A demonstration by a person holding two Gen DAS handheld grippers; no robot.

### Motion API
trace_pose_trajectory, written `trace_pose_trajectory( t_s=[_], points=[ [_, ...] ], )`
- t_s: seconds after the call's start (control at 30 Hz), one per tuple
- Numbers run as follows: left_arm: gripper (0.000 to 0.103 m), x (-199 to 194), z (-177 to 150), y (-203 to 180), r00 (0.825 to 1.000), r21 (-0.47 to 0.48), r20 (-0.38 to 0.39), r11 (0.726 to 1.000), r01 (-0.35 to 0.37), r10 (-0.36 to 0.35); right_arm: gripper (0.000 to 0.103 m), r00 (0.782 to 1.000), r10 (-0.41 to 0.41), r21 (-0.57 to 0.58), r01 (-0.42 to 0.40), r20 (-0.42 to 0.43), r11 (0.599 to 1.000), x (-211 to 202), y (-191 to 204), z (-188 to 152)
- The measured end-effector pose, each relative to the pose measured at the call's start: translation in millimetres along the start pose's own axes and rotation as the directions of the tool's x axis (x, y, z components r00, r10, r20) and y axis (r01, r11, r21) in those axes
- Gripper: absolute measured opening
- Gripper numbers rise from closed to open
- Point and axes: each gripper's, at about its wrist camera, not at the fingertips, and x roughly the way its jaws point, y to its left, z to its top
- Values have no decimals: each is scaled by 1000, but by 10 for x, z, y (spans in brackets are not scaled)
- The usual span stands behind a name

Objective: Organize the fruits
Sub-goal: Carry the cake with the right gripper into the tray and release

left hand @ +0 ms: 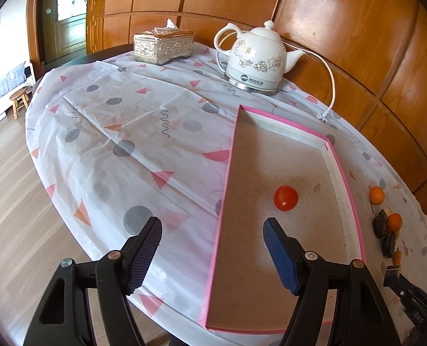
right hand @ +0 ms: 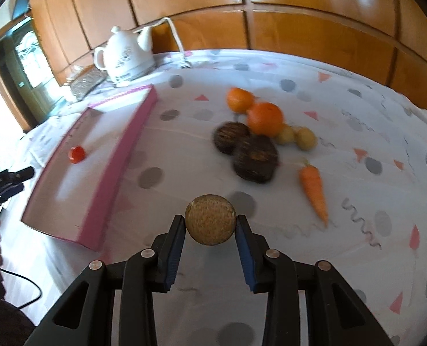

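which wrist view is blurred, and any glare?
Right wrist view: motion-smeared pink-rimmed tray and orange fruits, though the held round speckled brown fruit stays sharp. Left wrist view: crisp throughout, window glare on glossy wooden wall panels; fisheye bending in both.

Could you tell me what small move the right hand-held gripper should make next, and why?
Probably carry it left, toward the pink-rimmed tray. The right hand-held gripper is clamped on a round brown fruit, held above the cloth, and the tray holds only a red fruit, with bare floor beside it.
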Motion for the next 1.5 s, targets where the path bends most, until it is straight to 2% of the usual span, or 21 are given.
trace_pose_trajectory(
  t_s=[0.4,0.7,0.97,1.1,1.23,1.5],
  points=[
    [74,77,45,203,1000,-58,-4,998,-29,29,35,991,116,-121,-109,60,987,-101,591,388],
    [75,115,93,480,996,-146,0,985,-88,89,35,978,208,-242,-196,22,950,42,1162,505],
    [76,173,73,506,996,-156,-19,983,-93,91,35,985,166,-347,-174,-51,922,450,1568,525],
    [77,172,63,495,996,-151,-17,984,-92,90,36,989,123,-363,-143,-79,921,633,1616,523],
    [77,191,46,474,996,-148,-26,985,-90,87,36,988,116,-343,-146,-106,928,710,1591,497],
    [77,150,43,410,997,-126,-9,989,-79,79,38,989,129,-312,-145,-70,939,574,1518,481]
  ],
)
